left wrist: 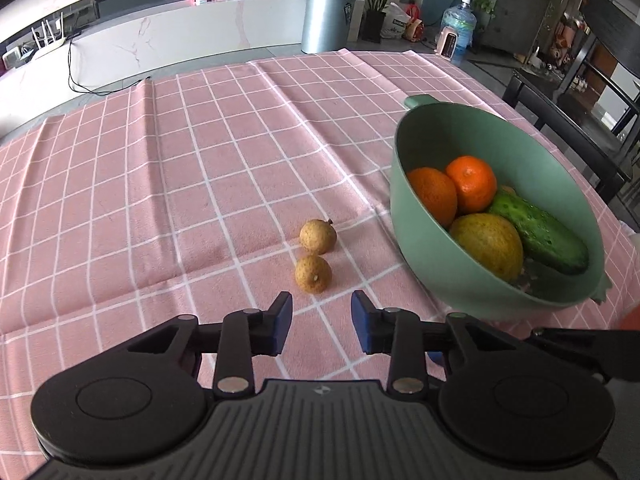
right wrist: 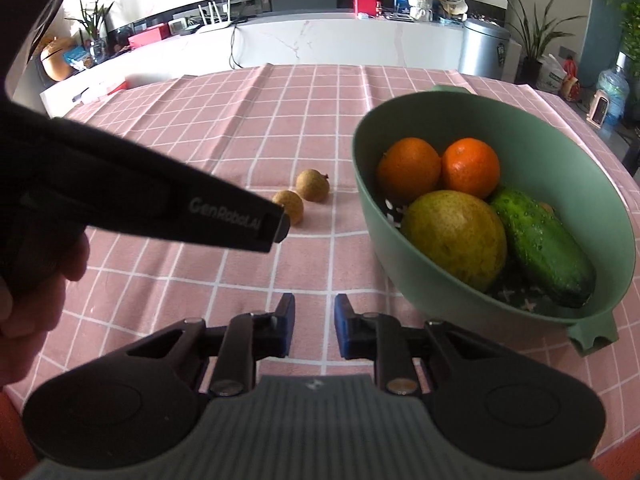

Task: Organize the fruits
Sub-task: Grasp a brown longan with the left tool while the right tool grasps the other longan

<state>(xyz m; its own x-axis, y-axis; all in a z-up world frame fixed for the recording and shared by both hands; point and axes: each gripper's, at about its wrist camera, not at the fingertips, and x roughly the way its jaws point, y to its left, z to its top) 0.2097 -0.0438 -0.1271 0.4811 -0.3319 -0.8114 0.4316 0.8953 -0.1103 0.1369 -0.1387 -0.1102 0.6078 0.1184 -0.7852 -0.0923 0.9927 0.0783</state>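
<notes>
Two small brown longans lie on the pink checked tablecloth, the near one [left wrist: 313, 274] and the far one [left wrist: 318, 236]; both show in the right wrist view, near [right wrist: 289, 206] and far [right wrist: 313, 185]. A green bowl [left wrist: 404, 216] to their right holds two oranges [left wrist: 472, 183], a yellow-green pear [left wrist: 488, 243] and a cucumber [left wrist: 538, 233]; the bowl shows in the right wrist view too [right wrist: 362, 184]. My left gripper [left wrist: 321, 311] is open and empty, just short of the near longan. My right gripper [right wrist: 314, 312] is open and empty, above the cloth left of the bowl.
The left gripper's black body [right wrist: 160, 208] crosses the right wrist view and partly hides the near longan. A dark chair [left wrist: 580, 128] stands at the table's right side. A metal bin [left wrist: 328, 18] and a white cabinet lie beyond the far edge.
</notes>
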